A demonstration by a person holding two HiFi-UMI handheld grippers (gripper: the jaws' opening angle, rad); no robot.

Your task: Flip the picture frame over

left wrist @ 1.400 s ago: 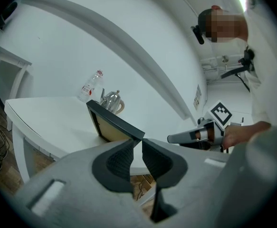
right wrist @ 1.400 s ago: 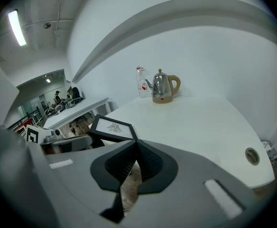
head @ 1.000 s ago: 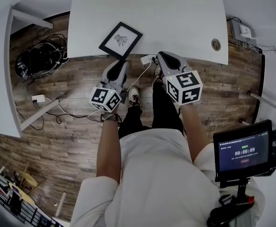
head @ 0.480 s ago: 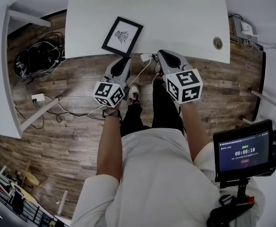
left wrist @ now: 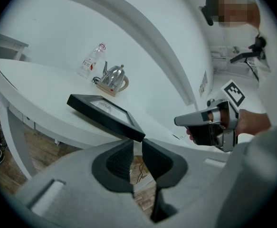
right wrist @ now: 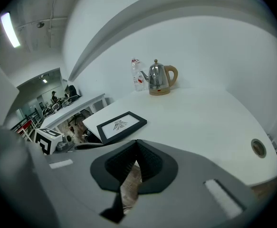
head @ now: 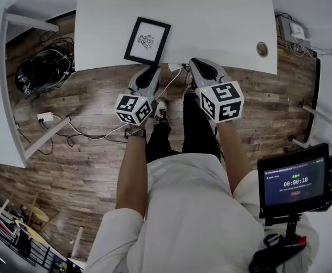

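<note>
The black picture frame (head: 147, 41) lies face up on the white table (head: 211, 21), near its front edge, with a small ink drawing showing. My left gripper (head: 152, 70) sits just below that edge, its tips close under the frame's near corner (left wrist: 139, 136). In the left gripper view its jaws (left wrist: 137, 145) stand a narrow slit apart with nothing between them. My right gripper (head: 195, 63) hangs to the right of the frame, off the table's edge, and its fingertips (right wrist: 137, 144) meet with nothing held. The frame (right wrist: 121, 124) lies ahead and left of it.
A steel kettle (right wrist: 159, 79) and a plastic bottle (right wrist: 137, 75) stand at the table's far side. A round cable hole (head: 262, 50) is at the table's right front. Cables and a black bundle (head: 40, 73) lie on the wooden floor at left. A monitor (head: 294, 180) stands at lower right.
My left gripper has moved up toward the table's front edge and the frame's near corner. The right gripper has stayed where it was.
</note>
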